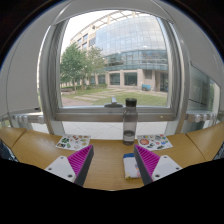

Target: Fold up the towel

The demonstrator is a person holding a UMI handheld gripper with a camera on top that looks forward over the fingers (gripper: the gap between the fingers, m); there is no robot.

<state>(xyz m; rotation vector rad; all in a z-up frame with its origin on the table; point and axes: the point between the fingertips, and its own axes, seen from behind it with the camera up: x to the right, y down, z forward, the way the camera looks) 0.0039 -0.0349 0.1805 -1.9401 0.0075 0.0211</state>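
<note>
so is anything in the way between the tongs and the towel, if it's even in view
Nothing visible is. The open tongs hang over the table, and the pale folded thing by their right finger may be the towel, though I cannot tell. The bottle stands well beyond.

One gripper (111, 163) in view, with two fingers (75, 165), one pad (147, 161) on each, so two pads; fingers stood apart, nothing between them. One table (108, 172). One dark bottle (129, 122) upright beyond the fingers, by the window (118, 55). Two flat patterned items (71, 143) lay on the table, one behind each finger; could not tell what they were. One small white and blue object (130, 166) beside the right finger. One large window, one building (135, 50) outside, at least one tree (73, 66).
</note>
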